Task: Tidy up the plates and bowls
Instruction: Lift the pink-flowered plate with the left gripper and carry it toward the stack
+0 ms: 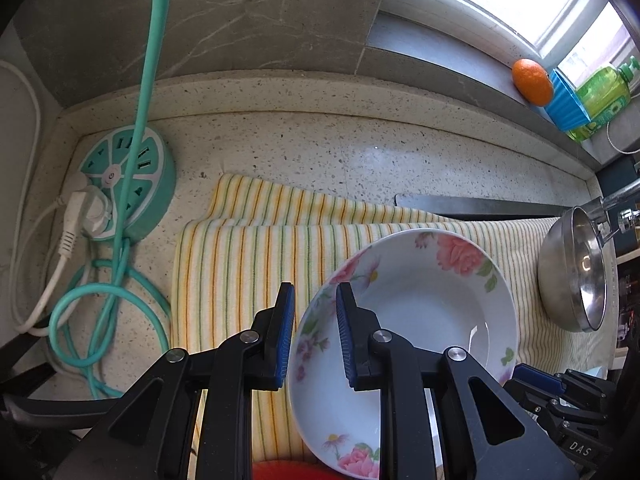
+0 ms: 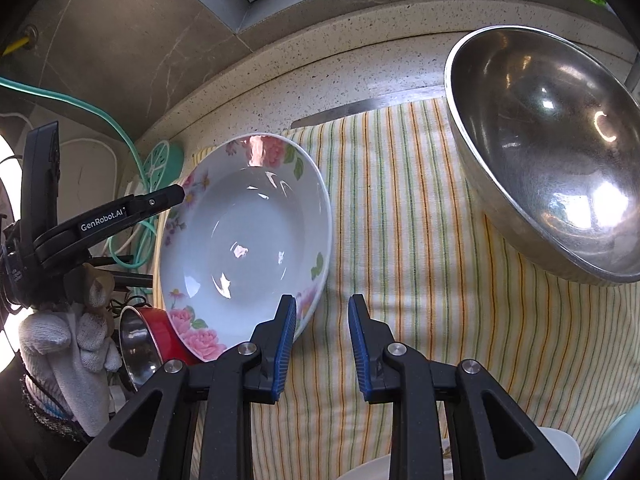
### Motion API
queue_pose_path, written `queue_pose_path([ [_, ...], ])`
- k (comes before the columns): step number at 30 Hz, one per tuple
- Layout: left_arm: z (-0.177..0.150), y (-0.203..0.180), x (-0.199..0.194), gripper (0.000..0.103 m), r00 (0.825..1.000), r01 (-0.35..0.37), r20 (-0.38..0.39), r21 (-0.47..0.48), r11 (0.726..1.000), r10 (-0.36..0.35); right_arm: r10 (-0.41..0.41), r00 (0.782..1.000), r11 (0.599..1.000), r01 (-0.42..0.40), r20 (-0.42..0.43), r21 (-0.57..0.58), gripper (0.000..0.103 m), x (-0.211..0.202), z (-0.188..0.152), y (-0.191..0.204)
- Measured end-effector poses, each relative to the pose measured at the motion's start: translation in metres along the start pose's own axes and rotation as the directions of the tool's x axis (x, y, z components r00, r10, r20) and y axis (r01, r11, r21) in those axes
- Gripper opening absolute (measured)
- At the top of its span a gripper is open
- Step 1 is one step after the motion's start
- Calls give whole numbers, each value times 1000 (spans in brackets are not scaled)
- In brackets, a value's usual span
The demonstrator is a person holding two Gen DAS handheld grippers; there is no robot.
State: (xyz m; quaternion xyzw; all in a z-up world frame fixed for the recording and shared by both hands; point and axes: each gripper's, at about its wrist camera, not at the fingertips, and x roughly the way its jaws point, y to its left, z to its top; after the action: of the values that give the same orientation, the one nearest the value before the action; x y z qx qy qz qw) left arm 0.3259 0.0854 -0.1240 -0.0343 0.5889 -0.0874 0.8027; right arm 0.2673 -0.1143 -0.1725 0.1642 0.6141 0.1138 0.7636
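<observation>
A white bowl with pink flowers (image 1: 420, 300) (image 2: 248, 240) sits tilted on the striped cloth (image 1: 248, 264) (image 2: 400, 240), its low edge leaning on a red pot (image 2: 160, 332). My left gripper (image 1: 316, 288) straddles the bowl's left rim, one finger inside and one outside, with a gap at the pads. Its tip (image 2: 176, 196) shows at that rim in the right wrist view. My right gripper (image 2: 322, 300) hovers over the cloth just right of the bowl, jaws slightly apart and holding nothing. A large steel bowl (image 2: 552, 160) (image 1: 572, 272) stands tilted at the cloth's right end.
A round teal power strip (image 1: 128, 188) with its cable and a white plug lies left of the cloth. An orange (image 1: 532, 82), a blue container and a green bottle (image 1: 600, 92) sit on the window ledge. White dishes (image 2: 560, 452) lie near the bottom right. A gloved hand (image 2: 68, 360) holds the left gripper.
</observation>
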Motion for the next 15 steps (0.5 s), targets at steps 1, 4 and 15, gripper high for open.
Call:
queue_pose_path([
  [1, -1, 0, 1, 19, 1000, 4, -2, 2, 1000, -4, 4, 1000, 1000, -4, -3, 2, 24, 2, 1, 0],
  [4, -2, -3, 3, 19, 1000, 3, -8, 14, 1000, -3, 9, 1000, 1000, -9, -9, -6, 24, 5, 2, 2],
  [15, -4, -3, 1, 16, 1000, 2, 2, 21, 1000, -2, 31, 999, 1000, -31, -16, 1, 13, 10, 2, 4],
])
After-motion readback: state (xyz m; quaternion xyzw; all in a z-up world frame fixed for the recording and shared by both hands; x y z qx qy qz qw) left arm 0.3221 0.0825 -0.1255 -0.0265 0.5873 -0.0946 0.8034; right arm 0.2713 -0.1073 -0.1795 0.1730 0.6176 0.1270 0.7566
